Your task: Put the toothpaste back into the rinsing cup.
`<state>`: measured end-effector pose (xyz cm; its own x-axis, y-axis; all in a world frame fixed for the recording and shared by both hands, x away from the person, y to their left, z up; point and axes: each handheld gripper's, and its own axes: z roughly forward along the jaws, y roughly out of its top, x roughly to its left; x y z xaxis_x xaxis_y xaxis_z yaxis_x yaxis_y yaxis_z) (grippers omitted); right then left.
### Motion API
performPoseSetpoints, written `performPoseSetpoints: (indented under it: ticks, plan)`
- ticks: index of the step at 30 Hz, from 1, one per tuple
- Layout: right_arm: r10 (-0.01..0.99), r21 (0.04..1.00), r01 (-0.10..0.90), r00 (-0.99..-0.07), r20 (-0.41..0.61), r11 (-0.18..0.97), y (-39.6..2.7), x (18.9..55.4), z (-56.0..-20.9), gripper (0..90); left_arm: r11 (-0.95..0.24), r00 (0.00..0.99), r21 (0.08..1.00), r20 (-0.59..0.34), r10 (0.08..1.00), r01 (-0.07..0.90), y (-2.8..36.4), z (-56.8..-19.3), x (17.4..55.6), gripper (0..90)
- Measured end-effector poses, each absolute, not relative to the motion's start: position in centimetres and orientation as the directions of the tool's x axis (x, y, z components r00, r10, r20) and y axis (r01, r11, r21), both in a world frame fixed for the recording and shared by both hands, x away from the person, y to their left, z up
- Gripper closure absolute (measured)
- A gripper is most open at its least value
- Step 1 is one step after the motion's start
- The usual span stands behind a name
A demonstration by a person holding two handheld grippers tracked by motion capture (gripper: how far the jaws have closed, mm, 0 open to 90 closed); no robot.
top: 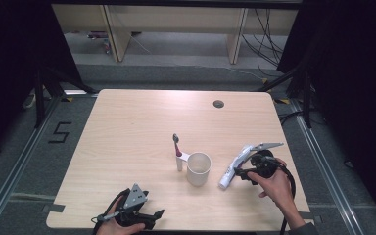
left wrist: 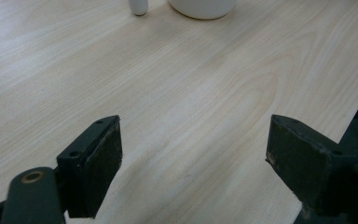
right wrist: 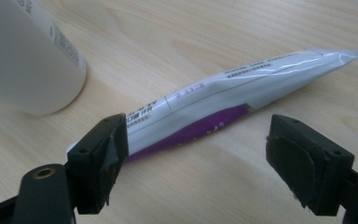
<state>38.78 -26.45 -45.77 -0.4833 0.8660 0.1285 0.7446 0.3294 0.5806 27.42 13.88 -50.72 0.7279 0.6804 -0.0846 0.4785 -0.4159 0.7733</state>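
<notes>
— Nearest us in the high view, our left gripper (top: 149, 215) rests at the near edge of the table (top: 127, 127), left of centre. Our right gripper (top: 240, 172) sits toward the near right corner, at the toothpaste tube (top: 236, 166).

— And the middle?

— We see a white cup (top: 199, 168) with a toothbrush (top: 177, 152) standing just beside it. The tube lies flat just right of the cup, apart from it.

— What of the left gripper view?

— Our jaws stand wide apart over bare wood, holding nothing; the cup's base (left wrist: 203, 7) and the toothbrush handle (left wrist: 138, 5) sit far ahead.

— The right gripper view?

— Here too our jaws are spread, with the tube (right wrist: 223, 102) lying aslant between and beyond them. One pad (right wrist: 112, 154) covers the tube's near end, the other stands well off it, and the cup (right wrist: 28, 65) is close by.

— So we judge ourselves at the approach, not yet gripping. Next we should settle lower, centre the tube's body between the pads, and close gently.
</notes>
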Motion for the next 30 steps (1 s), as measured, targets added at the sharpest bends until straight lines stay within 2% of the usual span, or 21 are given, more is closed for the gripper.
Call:
performPoseSetpoints:
  ticks: [3, 4, 6, 9, 11, 15, 16, 19, 20, 23, 25, 30]
  plan:
    - [0.864, 0.592, 0.738, -0.485, 0.133, 0.323, -26.1, 39.4, -45.9, 22.1, -0.416, 0.723, 0.771, -0.082, 0.686, 0.483, 13.9, -50.6, 27.3, 17.9]
    - [0.874, 0.557, 0.768, -0.464, 0.144, 0.315, -25.9, 39.4, -45.6, 22.0, -0.427, 0.728, 0.768, -0.074, 0.681, 0.478, 14.1, -50.5, 27.4, 17.9]
    - [0.868, 0.569, 0.751, -0.48, 0.123, 0.335, -25.9, 39.9, -45.5, 22.0, -0.423, 0.726, 0.771, -0.072, 0.684, 0.476, 14.0, -50.4, 27.4, 17.9]
    - [0.878, 0.575, 0.759, -0.458, 0.139, 0.305, -25.4, 40.3, -45.7, 21.8, -0.44, 0.732, 0.765, -0.059, 0.679, 0.47, 14.1, -50.5, 27.4, 17.9]
    - [0.868, 0.563, 0.748, -0.486, 0.105, 0.351, -25.6, 40.8, -45.6, 21.8, -0.43, 0.729, 0.768, -0.07, 0.681, 0.475, 14.0, -50.5, 27.4, 17.9]
    - [0.879, 0.55, 0.767, -0.463, 0.117, 0.331, -25.0, 41.0, -45.8, 21.6, -0.429, 0.726, 0.767, -0.068, 0.684, 0.476, 13.9, -50.6, 27.3, 18.0]
    - [0.869, 0.558, 0.75, -0.485, 0.098, 0.355, -25.1, 41.2, -45.9, 21.6, -0.429, 0.727, 0.767, -0.07, 0.684, 0.477, 13.9, -50.6, 27.3, 18.0]
    - [0.882, 0.565, 0.762, -0.455, 0.122, 0.315, -24.8, 41.2, -46.0, 21.6, -0.432, 0.728, 0.766, -0.068, 0.682, 0.476, 13.9, -50.6, 27.4, 18.0]
    - [0.872, 0.544, 0.767, -0.475, 0.122, 0.342, -24.9, 41.4, -45.8, 21.6, -0.431, 0.727, 0.766, -0.067, 0.684, 0.476, 13.9, -50.6, 27.3, 18.0]
    - [0.887, 0.524, 0.791, -0.442, 0.136, 0.314, -24.6, 41.4, -45.9, 21.8, -0.432, 0.73, 0.768, -0.067, 0.68, 0.473, 13.9, -50.6, 27.3, 18.0]
    - [0.874, 0.538, 0.767, -0.475, 0.108, 0.35, -24.7, 41.7, -46.2, 21.9, -0.437, 0.731, 0.766, -0.064, 0.679, 0.473, 13.9, -50.6, 27.3, 18.1]
    - [0.882, 0.528, 0.781, -0.456, 0.117, 0.333, -24.4, 41.9, -46.5, 22.0, -0.441, 0.732, 0.764, -0.06, 0.679, 0.471, 13.9, -50.6, 27.4, 18.1]
